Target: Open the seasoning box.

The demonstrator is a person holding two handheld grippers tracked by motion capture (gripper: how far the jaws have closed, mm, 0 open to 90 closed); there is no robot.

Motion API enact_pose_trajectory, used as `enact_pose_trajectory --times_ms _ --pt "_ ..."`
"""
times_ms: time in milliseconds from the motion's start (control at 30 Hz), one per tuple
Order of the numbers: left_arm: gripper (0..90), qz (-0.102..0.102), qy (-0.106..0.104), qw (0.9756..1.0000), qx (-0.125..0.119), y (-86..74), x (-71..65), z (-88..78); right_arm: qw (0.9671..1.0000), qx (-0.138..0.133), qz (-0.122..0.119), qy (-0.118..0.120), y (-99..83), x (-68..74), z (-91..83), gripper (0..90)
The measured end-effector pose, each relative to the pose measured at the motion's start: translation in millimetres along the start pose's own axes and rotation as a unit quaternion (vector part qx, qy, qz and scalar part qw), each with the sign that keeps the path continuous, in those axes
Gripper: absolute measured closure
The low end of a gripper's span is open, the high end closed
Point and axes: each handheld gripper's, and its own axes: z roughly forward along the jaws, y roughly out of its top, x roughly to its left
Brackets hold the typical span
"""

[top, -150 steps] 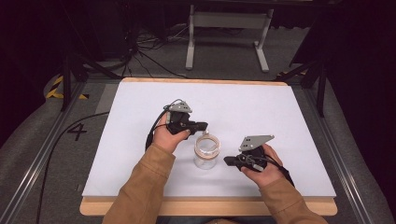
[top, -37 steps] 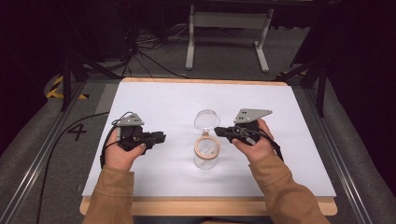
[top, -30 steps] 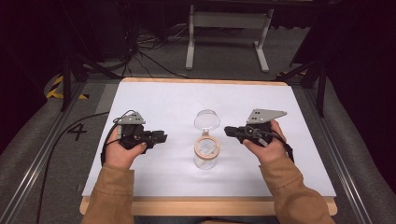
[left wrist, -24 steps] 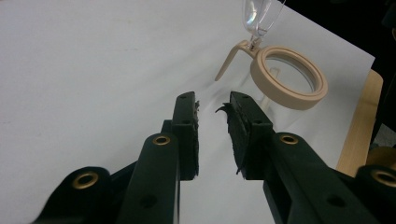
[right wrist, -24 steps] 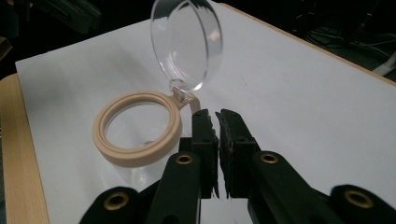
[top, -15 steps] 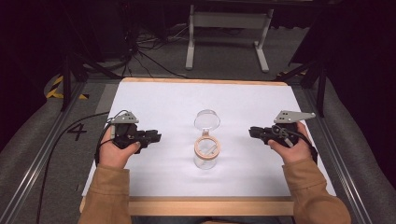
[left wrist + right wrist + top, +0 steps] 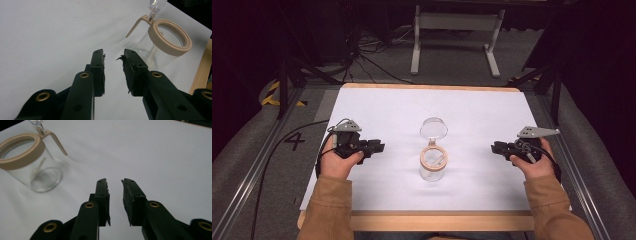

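Standing at the centre of the high view, on the white sheet covering the wooden-edged table (image 7: 362, 97): a clear glass jar with a tan ring collar (image 7: 433, 163), its round clear lid (image 7: 434, 128) swung open and tilting toward the upper part of the frame. Resting on the sheet at middle left of that view, well apart from the jar: the black two-jaw left gripper (image 7: 375, 146), jaws pointing right toward the jar. Lying at middle right, equally far off: the black two-jaw right gripper (image 7: 496, 147), jaws pointing left toward it. Appearing at upper right of the left gripper view, beyond the jaws: the jar (image 7: 165, 47); left gripper (image 7: 113, 58) showing a narrow gap, gripping nothing. Appearing at upper left of the right gripper view: the jar (image 7: 27, 165); right gripper (image 7: 114, 185) likewise parted narrowly, empty.
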Motion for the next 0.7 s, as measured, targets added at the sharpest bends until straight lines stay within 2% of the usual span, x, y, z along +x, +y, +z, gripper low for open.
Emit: enact_pose_trajectory --times_ms 133,267,400,700 --pt "69.7 -0.003 0.0 1.0 0.002 -1.2 3.9 3.6 0.9997 0.015 0.017 -0.006 -16.6 -7.0 9.3 72.5" --pt "69.2 -0.006 0.0 1.0 0.005 -2.6 7.0 5.8 0.9993 0.026 0.018 -0.02 -29.4 -11.0 19.0 68.1" --pt "68.6 -0.011 0.009 0.9998 0.012 -3.7 10.5 7.2 0.999 0.03 0.017 -0.027 -36.1 -13.4 24.8 63.3" --pt "66.7 -0.01 0.004 0.9998 0.018 -3.7 13.5 15.3 0.9982 0.042 0.015 -0.04 -55.0 -14.3 33.9 57.2"
